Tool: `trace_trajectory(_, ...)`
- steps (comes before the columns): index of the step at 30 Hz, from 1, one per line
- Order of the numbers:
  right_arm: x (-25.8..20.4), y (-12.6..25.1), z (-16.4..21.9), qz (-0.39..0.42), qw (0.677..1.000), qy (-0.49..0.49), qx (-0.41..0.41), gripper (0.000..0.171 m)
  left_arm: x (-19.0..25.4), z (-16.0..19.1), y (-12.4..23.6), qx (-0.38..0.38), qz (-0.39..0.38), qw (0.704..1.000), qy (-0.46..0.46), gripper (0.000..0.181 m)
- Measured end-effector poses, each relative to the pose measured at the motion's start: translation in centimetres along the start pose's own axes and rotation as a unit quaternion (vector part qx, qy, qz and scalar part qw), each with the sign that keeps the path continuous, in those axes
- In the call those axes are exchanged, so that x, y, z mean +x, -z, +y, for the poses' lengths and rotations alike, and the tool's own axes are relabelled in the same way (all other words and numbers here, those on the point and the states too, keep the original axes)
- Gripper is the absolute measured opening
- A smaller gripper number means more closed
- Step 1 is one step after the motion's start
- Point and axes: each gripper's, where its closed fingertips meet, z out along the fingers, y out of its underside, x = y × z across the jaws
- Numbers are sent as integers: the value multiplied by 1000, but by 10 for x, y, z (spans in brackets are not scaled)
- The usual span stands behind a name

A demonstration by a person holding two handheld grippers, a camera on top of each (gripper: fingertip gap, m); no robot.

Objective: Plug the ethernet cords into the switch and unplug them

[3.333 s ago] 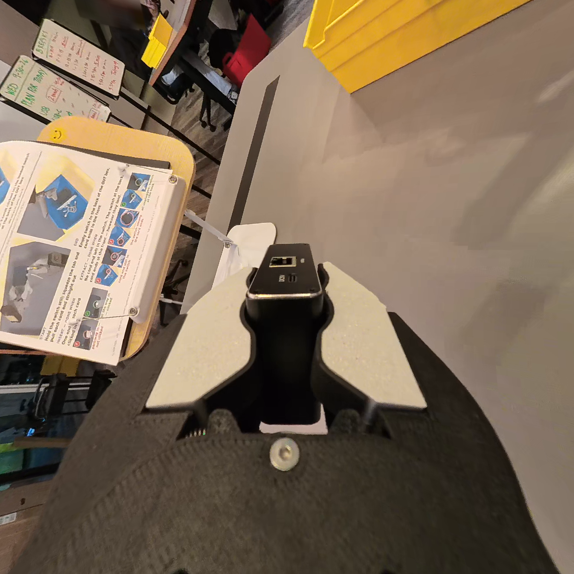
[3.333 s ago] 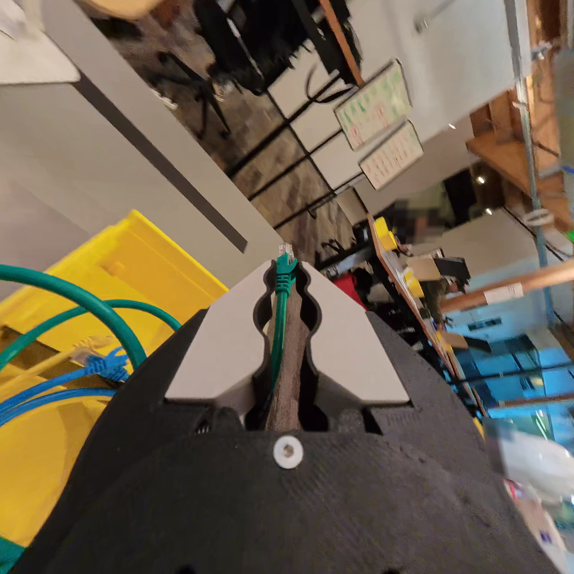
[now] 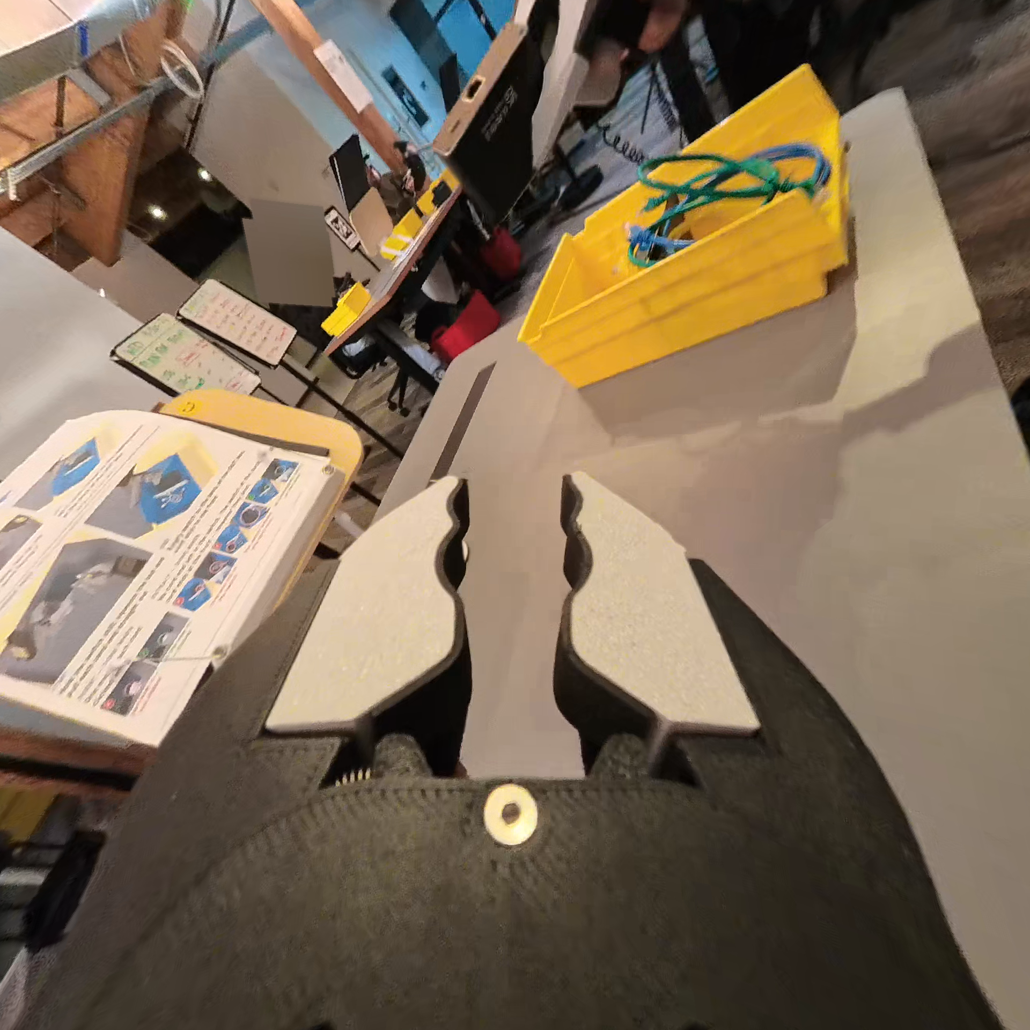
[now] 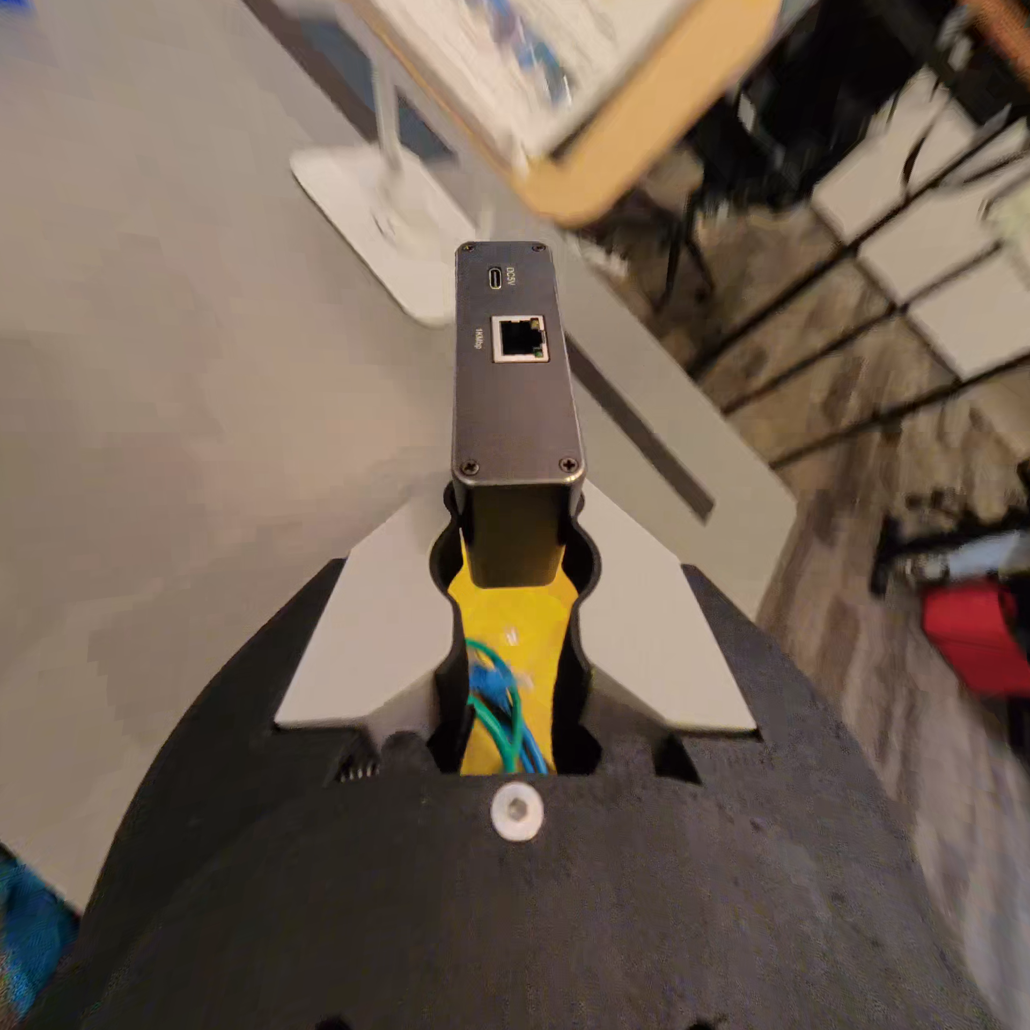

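My right gripper is shut on the lower end of the black switch, which points away from me with an empty ethernet port and a small power port facing the camera. In the left wrist view the switch hangs in the air above the far table edge. My left gripper is open and empty above the grey table. Green and blue ethernet cords lie tangled in the yellow bin. The bin and cords show between my right fingers, below the switch.
An instruction sheet on a wooden board stands left of the table on a white stand. The table's far edge has a dark slot. Beyond it are floor, desks, whiteboards and a red bag. About 30 centimetres separates my left fingertips from my right.
The left gripper held the switch and is now open and empty. The right gripper held a green cord and is now shut on the switch. The cords lie in the bin.
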Motion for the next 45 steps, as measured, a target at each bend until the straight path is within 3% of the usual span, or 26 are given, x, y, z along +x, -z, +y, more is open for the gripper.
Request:
trace_trajectory(6, 55, -9, 93, 11, 982, -75, -174, 30, 5, 18, 5, -23, -5, 1000, 4, 31)
trace_trajectory(19, 54, -43, 213, -67, 891, -124, -431, 30, 34, 37, 23, -37, 20, 999, 14, 31)
trace_trajectory(32, 45, -58, 239, -111, 826, -146, -533, 30, 40, 46, 25, -32, 30, 998, 44, 30)
trace_trajectory(39, 40, -67, 228, -122, 825, -112, -541, 30, 43, 48, 25, -35, 32, 998, 41, 30)
trace_trajectory(41, 39, -70, 225, -123, 828, -102, -537, 38, 42, 49, 25, -37, 30, 998, 38, 30)
trace_trajectory(45, 35, -73, 219, -132, 832, -95, -531, 30, 41, 48, 25, -36, 28, 998, 40, 30)
